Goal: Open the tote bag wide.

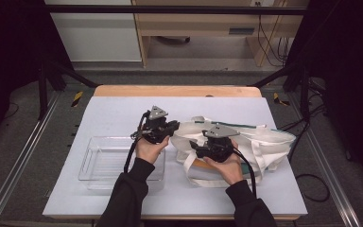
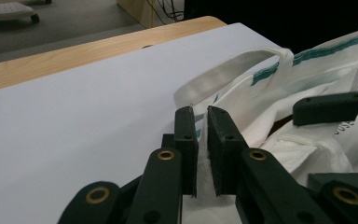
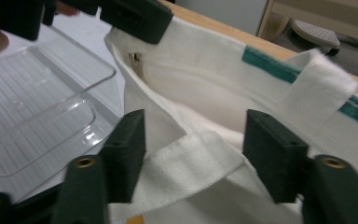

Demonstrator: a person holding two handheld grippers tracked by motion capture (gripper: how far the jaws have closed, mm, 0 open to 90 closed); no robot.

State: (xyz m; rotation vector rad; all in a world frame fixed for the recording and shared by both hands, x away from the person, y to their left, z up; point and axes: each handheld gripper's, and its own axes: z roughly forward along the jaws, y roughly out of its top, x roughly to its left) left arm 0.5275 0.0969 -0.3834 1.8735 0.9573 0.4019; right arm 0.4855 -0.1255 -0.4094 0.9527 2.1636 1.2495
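Clearly soft, limp canvas tote bag (image 1: 246,142): left gripper (image 2: 201,140) pinched shut on its rim hem, right gripper (image 3: 193,154) spread apart astride a strap (image 3: 186,170); best gripped at hems, beside clear tray (image 1: 105,161)

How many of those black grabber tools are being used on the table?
2. The left gripper is clamped on the bag rim, beside the clear tray; the right gripper is over the bag, jaws apart.

White tote bag (image 1: 260,142) on pale table (image 1: 123,109), both grippers at its opening, clear tray (image 1: 94,161) left
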